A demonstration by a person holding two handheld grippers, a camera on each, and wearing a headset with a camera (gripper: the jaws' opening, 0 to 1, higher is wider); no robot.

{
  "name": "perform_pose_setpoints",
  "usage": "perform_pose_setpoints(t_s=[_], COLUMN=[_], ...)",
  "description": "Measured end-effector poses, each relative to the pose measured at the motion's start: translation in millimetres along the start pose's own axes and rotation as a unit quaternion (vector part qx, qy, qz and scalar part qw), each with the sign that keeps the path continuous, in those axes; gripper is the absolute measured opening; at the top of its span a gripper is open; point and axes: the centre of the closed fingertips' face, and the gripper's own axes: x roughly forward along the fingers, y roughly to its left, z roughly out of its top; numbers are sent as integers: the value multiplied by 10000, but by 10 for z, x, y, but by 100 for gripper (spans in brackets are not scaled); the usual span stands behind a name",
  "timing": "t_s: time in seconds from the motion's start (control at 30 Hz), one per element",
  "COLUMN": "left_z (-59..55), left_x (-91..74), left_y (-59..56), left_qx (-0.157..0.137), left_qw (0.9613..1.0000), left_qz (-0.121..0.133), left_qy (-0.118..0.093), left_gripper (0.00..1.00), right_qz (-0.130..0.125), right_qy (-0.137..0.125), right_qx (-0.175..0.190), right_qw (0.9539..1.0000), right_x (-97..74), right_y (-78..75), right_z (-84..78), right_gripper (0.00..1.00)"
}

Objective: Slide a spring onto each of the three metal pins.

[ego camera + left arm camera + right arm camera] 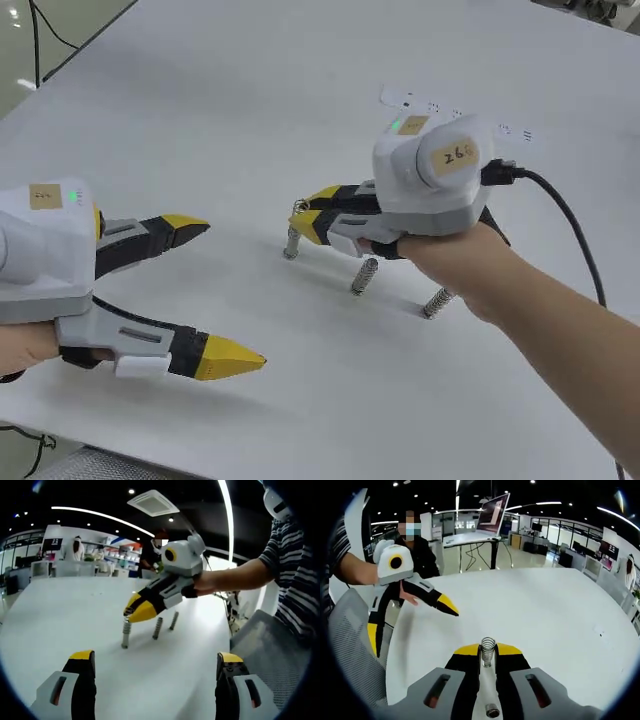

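Note:
Three metal pins stand in a row on the white table (200, 110). The middle pin (365, 275) and the right pin (436, 302) each carry a coiled spring. Above the left pin (292, 243), my right gripper (306, 216) is shut on a spring (488, 649), whose top ring shows between the yellow tips. The same row shows in the left gripper view: left pin (126, 633), middle pin (157, 628), right pin (173, 620), with the right gripper (136, 611) over the left pin. My left gripper (218, 292) is open and holds nothing, to the left of the pins.
A black cable (575, 225) trails from the right gripper toward the right. A white printed strip (440, 106) lies on the table behind it. The table's near edge (300, 455) runs just below the left gripper. A grey mesh chair (270, 645) stands beside the table.

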Motion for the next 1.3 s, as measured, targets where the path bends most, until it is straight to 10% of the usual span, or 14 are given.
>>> perform_pose_setpoints(t_s=[0.7, 1.3], left_z=[-22, 62], left_x=[45, 55], left_y=[-2, -25], left_qx=[-51, -23], left_qw=[10000, 10000], left_qz=[-24, -10], left_qy=[14, -11], left_gripper=[98, 98], right_qz=[222, 136], right_qy=[524, 385], right_qx=[-158, -82], right_qw=[9983, 9991], right_x=[198, 129], right_y=[98, 81], right_z=[-272, -246], right_gripper=[8, 21])
